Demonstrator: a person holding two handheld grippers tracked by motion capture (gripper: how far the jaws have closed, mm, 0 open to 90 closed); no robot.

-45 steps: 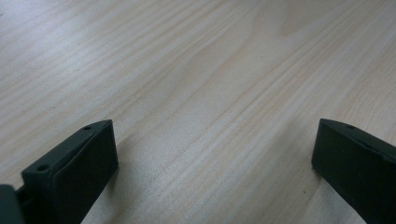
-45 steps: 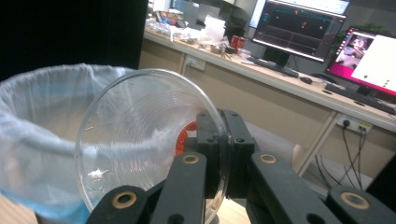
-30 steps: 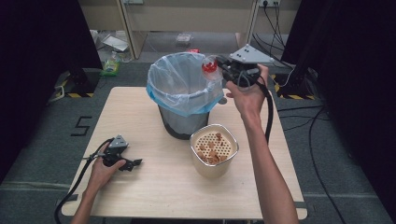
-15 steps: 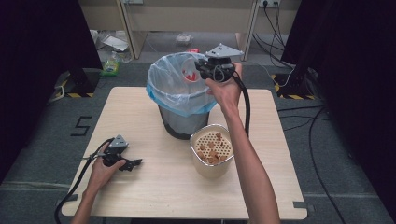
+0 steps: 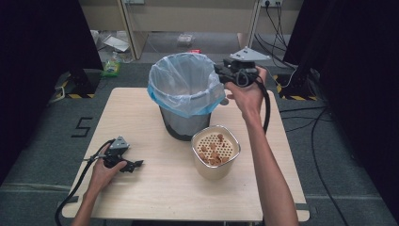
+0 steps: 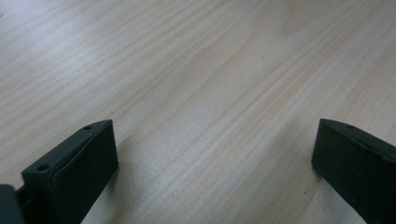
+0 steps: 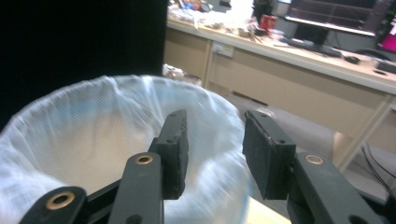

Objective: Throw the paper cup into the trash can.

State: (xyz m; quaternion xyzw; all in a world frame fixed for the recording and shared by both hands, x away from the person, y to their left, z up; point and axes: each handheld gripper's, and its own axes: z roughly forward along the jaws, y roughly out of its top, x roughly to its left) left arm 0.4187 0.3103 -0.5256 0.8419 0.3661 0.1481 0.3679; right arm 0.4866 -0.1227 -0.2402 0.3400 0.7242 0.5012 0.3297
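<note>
Left gripper [image 5: 128, 165] at about 8 o'clock on the desk [image 5: 155, 197], lying on the wood under the left hand [image 5: 104, 168], pointing toward 3 o'clock; fingers [image 6: 74, 172] wide apart in the left gripper view, nothing but bare wood grain between them

At the centre, toward 12 o'clock, a dark bin [image 5: 181, 123] lined with a pale blue bag [image 5: 186, 92] folded over its rim, standing upright. Just beside it at about 5 o'clock, a cream canister [image 5: 215, 162] with a perforated insert and several brown pieces [image 5: 211, 154] lying on the holes; touching the bin or not, cannot tell

Right gripper [image 5: 219, 71] at about 1 o'clock, raised in the right hand [image 5: 244, 94] off the desk, tips at the bin's right rim, pointing toward 9 o'clock. Fingers [image 7: 173, 149] parted in the right gripper view, gap empty, white bag rim and the bin's hollow below them
</note>
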